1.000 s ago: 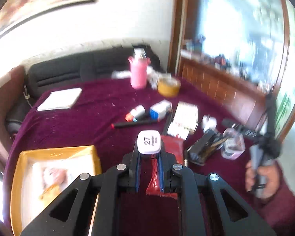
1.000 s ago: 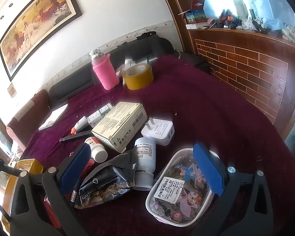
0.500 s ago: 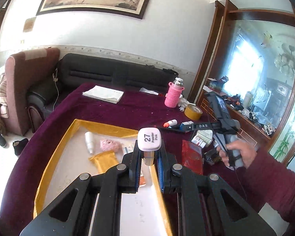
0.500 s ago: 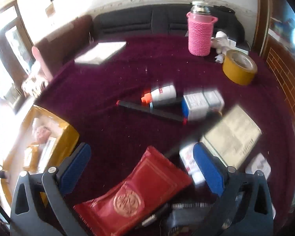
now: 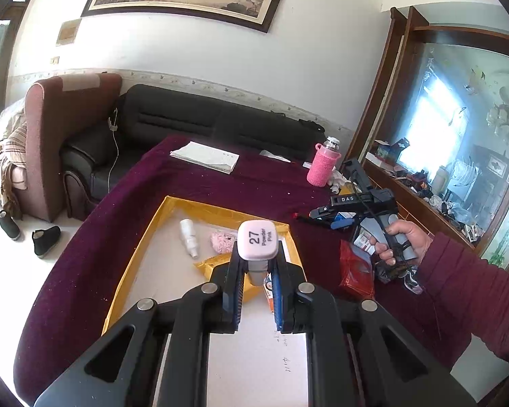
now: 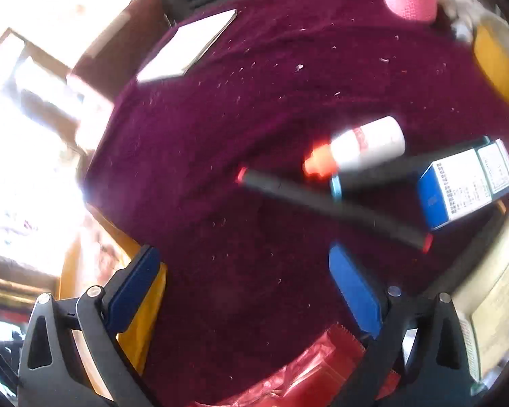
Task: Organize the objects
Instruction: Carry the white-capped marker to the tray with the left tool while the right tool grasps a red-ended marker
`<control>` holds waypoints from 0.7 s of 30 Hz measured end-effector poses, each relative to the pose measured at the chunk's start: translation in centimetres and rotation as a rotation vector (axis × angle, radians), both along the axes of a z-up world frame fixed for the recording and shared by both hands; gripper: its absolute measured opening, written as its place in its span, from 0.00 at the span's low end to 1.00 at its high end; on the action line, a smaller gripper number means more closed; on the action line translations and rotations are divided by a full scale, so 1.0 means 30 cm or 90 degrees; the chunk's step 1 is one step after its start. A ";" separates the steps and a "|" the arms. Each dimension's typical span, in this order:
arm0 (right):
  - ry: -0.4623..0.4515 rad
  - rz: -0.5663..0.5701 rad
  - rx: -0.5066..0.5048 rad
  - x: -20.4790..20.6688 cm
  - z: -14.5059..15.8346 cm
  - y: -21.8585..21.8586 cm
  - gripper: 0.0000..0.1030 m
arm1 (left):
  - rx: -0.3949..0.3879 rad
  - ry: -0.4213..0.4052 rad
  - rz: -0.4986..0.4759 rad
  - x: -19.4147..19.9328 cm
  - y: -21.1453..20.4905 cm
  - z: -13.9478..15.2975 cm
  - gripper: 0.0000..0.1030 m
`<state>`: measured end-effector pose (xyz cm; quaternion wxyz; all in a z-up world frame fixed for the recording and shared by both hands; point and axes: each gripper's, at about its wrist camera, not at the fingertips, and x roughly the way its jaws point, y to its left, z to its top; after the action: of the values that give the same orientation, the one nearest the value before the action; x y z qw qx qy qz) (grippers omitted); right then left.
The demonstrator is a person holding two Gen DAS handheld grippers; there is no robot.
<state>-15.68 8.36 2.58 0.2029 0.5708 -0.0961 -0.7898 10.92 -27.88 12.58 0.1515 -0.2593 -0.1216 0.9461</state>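
My left gripper (image 5: 257, 271) is shut on a small pink-capped tube marked "27 Powder Pink" (image 5: 257, 245) and holds it above the yellow-edged tray (image 5: 142, 254). The tray holds a white bottle (image 5: 189, 237), a pink fuzzy item (image 5: 222, 240) and a yellow packet (image 5: 213, 266). My right gripper (image 6: 244, 271) is open and empty above the maroon cloth. Just beyond it lie a black marker with red ends (image 6: 332, 208), a white bottle with an orange cap (image 6: 356, 147) and a blue-and-white box (image 6: 465, 186). The right gripper also shows in the left wrist view (image 5: 336, 215).
A red foil packet (image 6: 308, 373) lies under the right gripper and shows in the left view (image 5: 354, 271). A pink-sleeved bottle (image 5: 322, 166), a yellow tape roll (image 6: 498, 64) and a white booklet (image 5: 205, 157) sit farther back. A black sofa (image 5: 203, 122) stands behind the table.
My left gripper has carried the pink-capped tube leftward from the clutter to above the tray. My right gripper has swung left from the clear container to over the marker and bottle.
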 end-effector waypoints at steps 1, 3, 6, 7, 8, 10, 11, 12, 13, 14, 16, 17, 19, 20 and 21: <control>0.028 0.004 0.054 0.004 0.012 -0.015 0.97 | 0.008 -0.006 -0.001 -0.008 -0.002 -0.009 0.11; 0.080 -0.003 0.130 0.010 0.039 -0.027 0.97 | 0.018 -0.013 -0.003 -0.002 -0.010 -0.019 0.11; 0.126 -0.005 0.189 -0.001 0.049 -0.023 0.97 | 0.021 -0.016 -0.001 0.014 -0.016 -0.022 0.11; 0.115 -0.011 0.218 -0.024 0.023 -0.016 0.97 | 0.021 -0.015 -0.001 0.021 -0.016 -0.021 0.11; 0.092 -0.021 0.232 -0.050 -0.009 -0.005 0.97 | 0.024 -0.014 -0.002 0.023 -0.018 -0.021 0.11; 0.032 -0.051 0.203 -0.080 -0.069 0.040 0.99 | 0.028 -0.013 -0.004 0.030 -0.020 -0.021 0.11; 0.036 -0.061 0.185 -0.071 -0.067 0.050 1.00 | 0.026 -0.013 -0.006 0.030 -0.017 -0.022 0.11; 0.021 -0.051 0.152 -0.063 -0.060 0.046 1.00 | 0.023 -0.013 -0.007 0.029 -0.017 -0.023 0.11; 0.007 -0.035 0.112 -0.051 -0.049 0.040 1.00 | 0.023 -0.015 -0.007 0.027 -0.016 -0.024 0.11; -0.013 -0.008 0.072 -0.039 -0.036 0.027 1.00 | 0.026 -0.017 -0.007 0.022 -0.018 -0.027 0.11; -0.040 0.029 0.043 -0.024 -0.025 -0.002 0.98 | 0.036 -0.017 -0.009 0.018 -0.020 -0.033 0.11; -0.024 0.033 0.095 -0.015 -0.017 -0.026 0.98 | 0.039 -0.019 -0.009 0.018 -0.021 -0.037 0.11; 0.018 0.029 0.224 -0.010 -0.027 -0.068 0.95 | 0.039 -0.025 -0.006 0.020 -0.022 -0.044 0.11; 0.021 0.022 0.254 -0.011 -0.042 -0.077 0.88 | 0.037 -0.026 -0.005 0.026 -0.022 -0.046 0.11; 0.038 0.010 0.248 -0.010 -0.037 -0.076 0.81 | 0.038 -0.025 -0.003 0.032 -0.025 -0.046 0.11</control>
<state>-15.99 6.07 1.47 0.0974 0.5763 0.0687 -0.8085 11.87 -28.64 11.19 0.1591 -0.2739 -0.1518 0.9363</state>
